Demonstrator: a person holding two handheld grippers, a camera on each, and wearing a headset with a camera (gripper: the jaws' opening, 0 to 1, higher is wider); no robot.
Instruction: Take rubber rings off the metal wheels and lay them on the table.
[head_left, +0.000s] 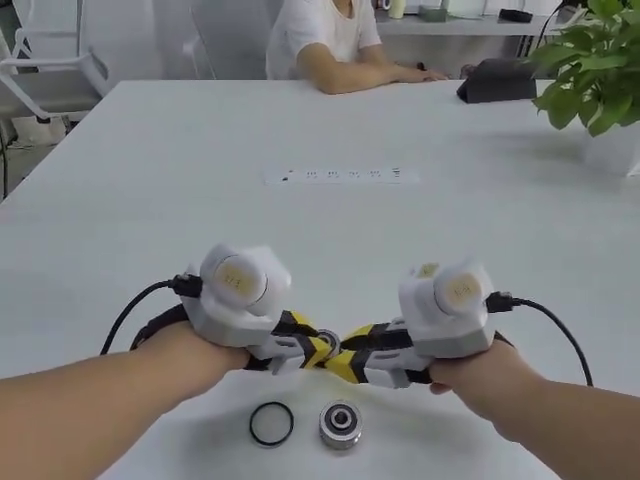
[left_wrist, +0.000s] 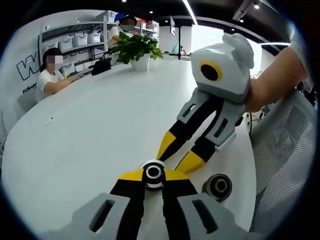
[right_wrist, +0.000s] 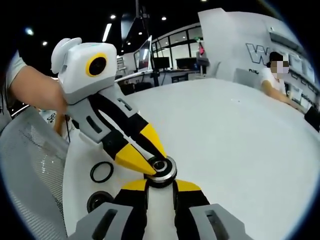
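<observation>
Above the table (head_left: 420, 130), the left gripper (head_left: 312, 348) and right gripper (head_left: 352, 360) meet, both pairs of fingers closed narrow on one wheel (right_wrist: 163, 170). Best to hold the metal firm with one and peel its dark rubber ring (right_wrist: 173, 176) off sideways and evenly with the other, then lay it by the loose ring (head_left: 271, 423).

Left tool (left_wrist: 152, 176) and right tool (right_wrist: 161, 183) white, yellow-black tipped; rubber ring (head_left: 271, 424) black; metal wheel (left_wrist: 153, 172) silver.
</observation>
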